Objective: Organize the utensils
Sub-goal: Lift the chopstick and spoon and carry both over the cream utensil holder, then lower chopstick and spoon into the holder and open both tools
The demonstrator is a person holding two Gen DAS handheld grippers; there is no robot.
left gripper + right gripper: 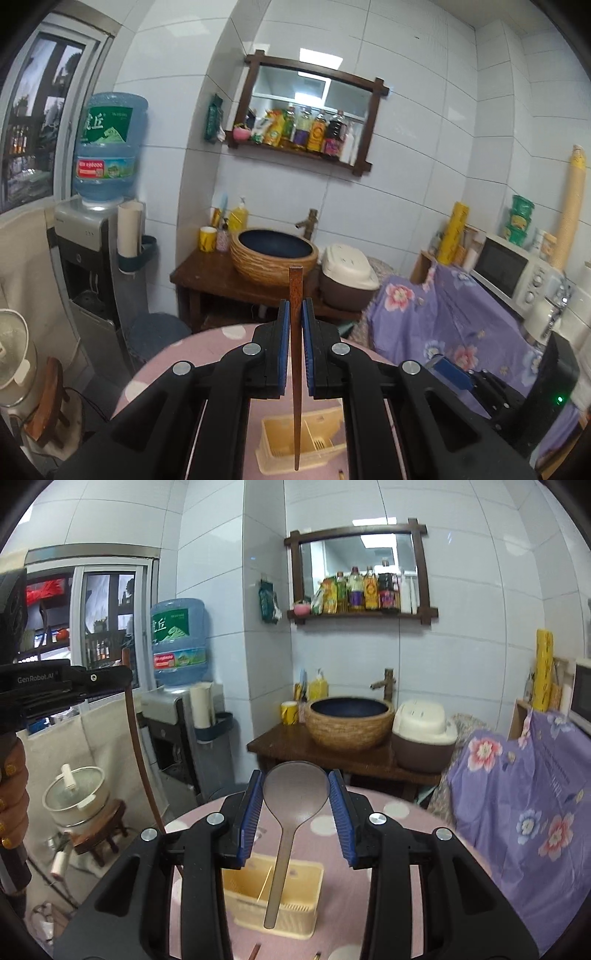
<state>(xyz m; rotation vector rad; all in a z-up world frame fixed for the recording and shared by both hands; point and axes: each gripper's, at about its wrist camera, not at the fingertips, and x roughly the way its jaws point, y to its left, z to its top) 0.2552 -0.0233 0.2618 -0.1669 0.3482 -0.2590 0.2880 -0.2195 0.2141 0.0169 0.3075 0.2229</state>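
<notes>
My left gripper (pixel 295 314) is shut on a brown wooden chopstick (pixel 295 369), held upright with its thin tip hanging over the cream plastic utensil holder (pixel 303 443). My right gripper (pixel 296 794) is shut on the bowl of a grey translucent rice spoon (pixel 295 794), its handle pointing down over the same holder (pixel 273 897) on the pink dotted table (pixel 369 886). The left gripper (pixel 110 681) with its chopstick (pixel 142 760) also shows at the left of the right wrist view, beside the holder.
The ends of two loose chopsticks (pixel 255 950) lie on the table near the holder. Beyond the table stand a wooden stand with a woven basin (pixel 349 720), a rice cooker (pixel 421 734), a water dispenser (pixel 177 701) and a purple flowered cloth (pixel 517 794).
</notes>
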